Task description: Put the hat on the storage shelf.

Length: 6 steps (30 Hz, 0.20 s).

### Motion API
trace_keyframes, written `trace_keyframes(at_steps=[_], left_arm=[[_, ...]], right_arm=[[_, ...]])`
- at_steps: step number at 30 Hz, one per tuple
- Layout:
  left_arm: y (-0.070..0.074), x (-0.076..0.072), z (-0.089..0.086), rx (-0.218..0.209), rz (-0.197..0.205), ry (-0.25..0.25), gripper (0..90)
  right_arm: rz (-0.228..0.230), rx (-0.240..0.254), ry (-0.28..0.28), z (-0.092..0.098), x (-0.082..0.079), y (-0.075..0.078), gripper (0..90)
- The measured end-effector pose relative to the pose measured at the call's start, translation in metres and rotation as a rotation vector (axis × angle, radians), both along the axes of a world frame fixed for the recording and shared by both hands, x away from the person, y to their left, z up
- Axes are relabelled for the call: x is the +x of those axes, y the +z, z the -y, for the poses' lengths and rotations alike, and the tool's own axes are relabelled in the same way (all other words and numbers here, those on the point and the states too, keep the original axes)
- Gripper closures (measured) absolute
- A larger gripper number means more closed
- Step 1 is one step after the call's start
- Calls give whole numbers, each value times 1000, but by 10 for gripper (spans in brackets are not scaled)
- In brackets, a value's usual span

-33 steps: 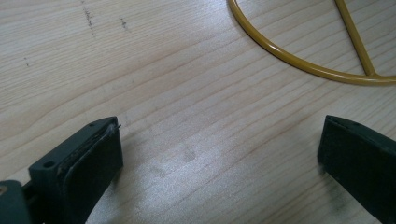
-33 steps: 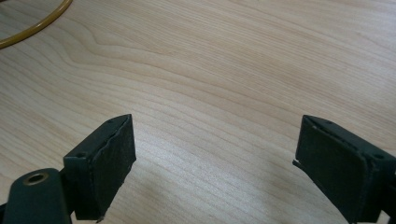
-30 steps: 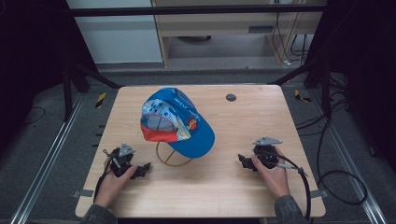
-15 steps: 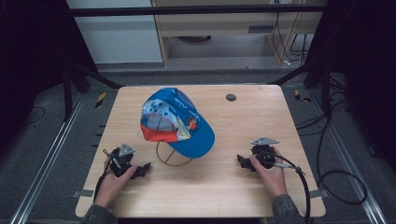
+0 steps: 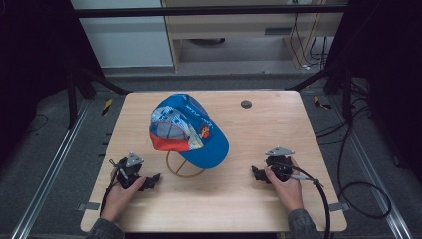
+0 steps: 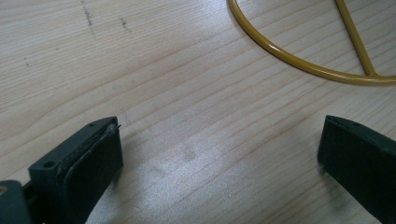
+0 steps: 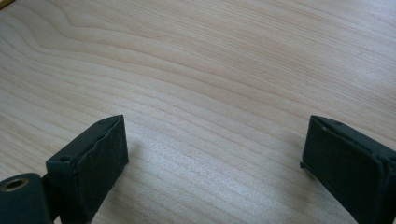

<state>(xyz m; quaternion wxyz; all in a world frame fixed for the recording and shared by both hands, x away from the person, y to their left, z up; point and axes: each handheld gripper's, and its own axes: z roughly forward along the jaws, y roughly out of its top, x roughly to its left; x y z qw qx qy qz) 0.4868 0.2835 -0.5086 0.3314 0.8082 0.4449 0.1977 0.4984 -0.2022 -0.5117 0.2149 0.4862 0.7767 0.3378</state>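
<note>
A blue cap [image 5: 191,128] with a red and patterned front panel sits on a yellow wire stand [image 5: 183,169] near the middle of the wooden table [image 5: 239,199]. My left gripper [image 5: 155,179] rests on the table at the front left, jaws wide apart, pointing toward the stand's ring [image 6: 299,60]. My right gripper [image 5: 255,173] rests at the front right, also open, over bare wood [image 7: 210,93]. Nothing lies between either pair of jaws.
A small dark round disc [image 5: 246,104] lies near the table's far right. Cables trail from both grippers off the front edge. Metal frame rails run along both sides of the table, with shelving behind.
The right hand has shifted its gripper very slightly; the left gripper and the cap stay where they were.
</note>
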Motion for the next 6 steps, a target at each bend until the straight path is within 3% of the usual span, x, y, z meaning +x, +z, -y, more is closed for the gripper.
trace_keyframes(at_steps=[6], left_arm=[[0, 0, 0, -3, 2, 2, 0]], right_arm=[[-1, 3, 5, -3, -5, 0, 69]])
